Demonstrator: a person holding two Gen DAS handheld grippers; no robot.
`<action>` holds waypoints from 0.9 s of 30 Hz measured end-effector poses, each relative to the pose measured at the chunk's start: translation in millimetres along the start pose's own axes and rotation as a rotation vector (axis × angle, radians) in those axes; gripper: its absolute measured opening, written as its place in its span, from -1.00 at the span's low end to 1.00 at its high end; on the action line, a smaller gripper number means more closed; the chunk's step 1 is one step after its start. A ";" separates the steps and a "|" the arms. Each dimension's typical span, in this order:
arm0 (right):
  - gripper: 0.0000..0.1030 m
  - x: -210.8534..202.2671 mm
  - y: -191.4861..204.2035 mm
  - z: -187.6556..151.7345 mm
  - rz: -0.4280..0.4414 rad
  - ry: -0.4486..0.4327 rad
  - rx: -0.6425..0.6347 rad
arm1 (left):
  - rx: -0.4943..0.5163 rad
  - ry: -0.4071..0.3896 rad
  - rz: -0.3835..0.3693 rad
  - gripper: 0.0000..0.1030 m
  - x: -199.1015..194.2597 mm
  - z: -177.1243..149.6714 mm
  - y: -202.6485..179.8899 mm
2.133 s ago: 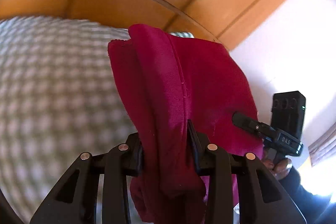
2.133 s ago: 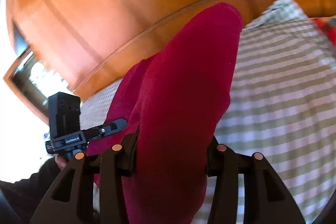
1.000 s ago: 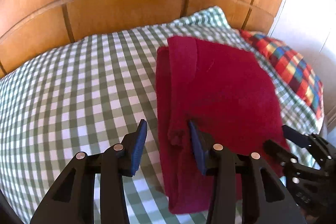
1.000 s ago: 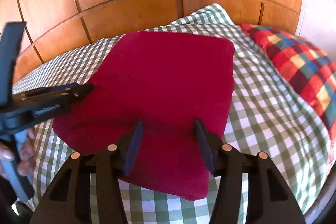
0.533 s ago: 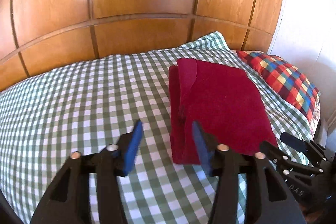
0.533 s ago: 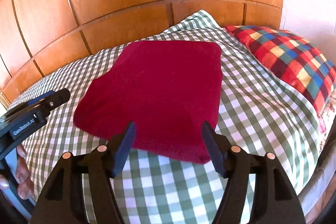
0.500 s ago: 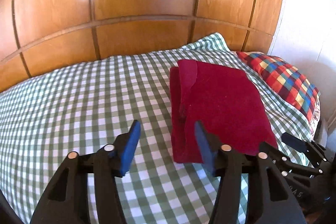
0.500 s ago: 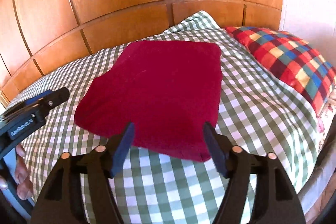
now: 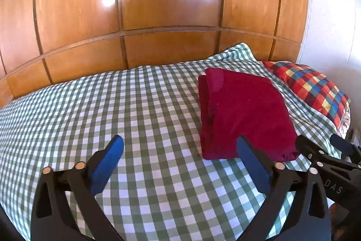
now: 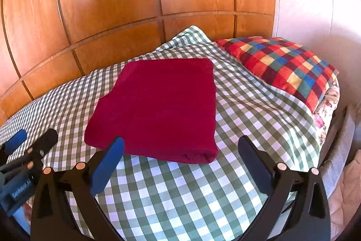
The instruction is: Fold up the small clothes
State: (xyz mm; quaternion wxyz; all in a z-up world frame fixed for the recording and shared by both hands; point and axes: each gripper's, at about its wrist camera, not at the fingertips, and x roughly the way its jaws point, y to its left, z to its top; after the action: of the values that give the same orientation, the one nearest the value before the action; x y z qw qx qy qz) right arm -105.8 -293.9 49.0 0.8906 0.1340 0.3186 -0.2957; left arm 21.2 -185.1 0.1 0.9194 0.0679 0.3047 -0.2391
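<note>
Both the left gripper point(image 9: 180, 160) and right gripper point(image 10: 180, 160) were wide open and held nothing, because the red cloth point(image 10: 160, 107) already lay folded beside the colorful pillow point(image 10: 279, 64).

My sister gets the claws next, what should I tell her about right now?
Left claw: open, holding nothing, above the green checked bedspread, to the left of the clothing.
Right claw: open, holding nothing, just in front of the clothing's near edge.
The red garment lies folded in a flat rectangle on the bedspread, near the plaid pillow and the wooden headboard.
Done: this piece looks folded and set down; neither claw touches it.
Left: no other clothes show in either view, so check whether another piece is waiting. The layers at its left edge look slightly uneven; tidy them if you like.
</note>
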 end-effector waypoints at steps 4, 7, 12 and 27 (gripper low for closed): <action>0.95 -4.3 7.2 -3.6 -0.024 -0.013 -0.025 | -0.002 -0.002 0.005 0.93 -4.0 -0.5 3.0; 0.95 -5.8 9.3 -5.4 -0.028 -0.016 -0.026 | 0.000 0.000 -0.001 0.93 -6.1 -1.4 4.0; 0.95 -10.7 11.1 -4.7 -0.026 -0.036 -0.030 | -0.009 -0.027 0.002 0.93 -13.6 -1.0 6.9; 0.95 -13.4 12.9 -5.8 -0.024 -0.045 -0.034 | -0.019 -0.069 0.025 0.93 -23.3 -0.2 9.4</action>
State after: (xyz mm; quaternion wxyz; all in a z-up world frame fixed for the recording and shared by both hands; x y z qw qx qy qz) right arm -109.1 -275.3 53.9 0.8960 0.1085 0.3051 -0.3038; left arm 9.2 -167.5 13.5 0.9329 0.0550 0.2741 -0.2269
